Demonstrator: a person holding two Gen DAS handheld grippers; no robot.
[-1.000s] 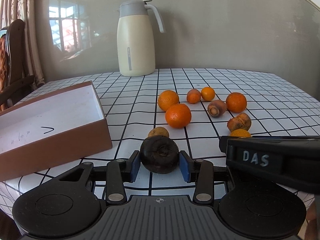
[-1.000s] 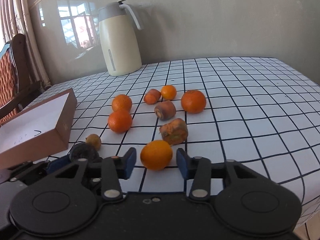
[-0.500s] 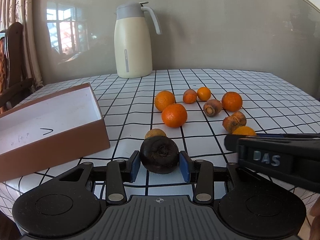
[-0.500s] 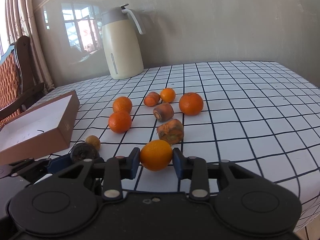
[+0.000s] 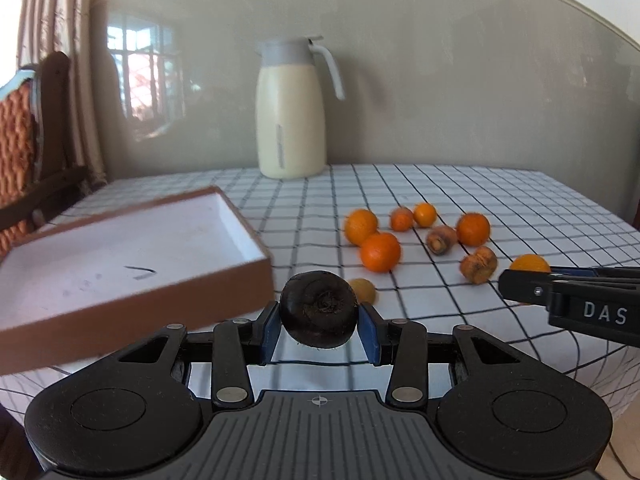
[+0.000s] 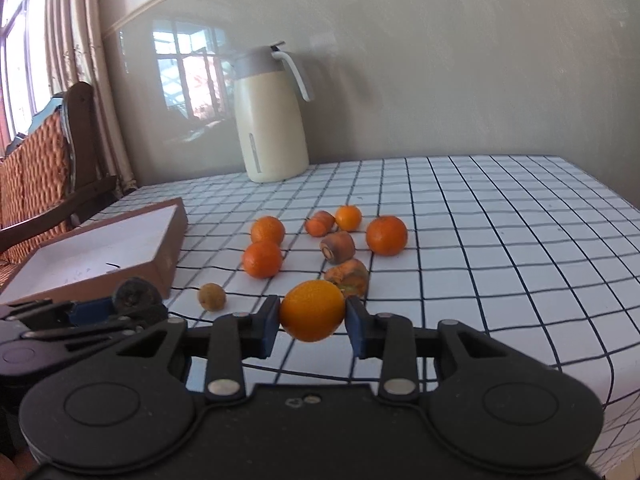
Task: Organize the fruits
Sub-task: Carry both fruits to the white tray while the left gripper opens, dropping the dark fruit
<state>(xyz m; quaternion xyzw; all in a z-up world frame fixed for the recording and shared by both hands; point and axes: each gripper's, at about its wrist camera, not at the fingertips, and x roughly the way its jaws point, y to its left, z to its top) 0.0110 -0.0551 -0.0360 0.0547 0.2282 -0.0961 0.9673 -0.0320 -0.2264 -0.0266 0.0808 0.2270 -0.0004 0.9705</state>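
Observation:
My left gripper is shut on a dark round fruit and holds it above the table, just right of the brown box with a white inside. My right gripper is shut on an orange, lifted above the cloth. In the left wrist view the right gripper shows at the right with that orange. In the right wrist view the left gripper shows at lower left with the dark fruit. Several oranges and carrot pieces lie mid-table.
A cream thermos jug stands at the back of the checked tablecloth. A small yellow-brown fruit lies near the box corner. A wooden chair stands left of the table. The table edge runs close below both grippers.
Both grippers have risen from the table with their fruits. The right gripper closed on the orange. The left gripper has swung left, nearer the box.

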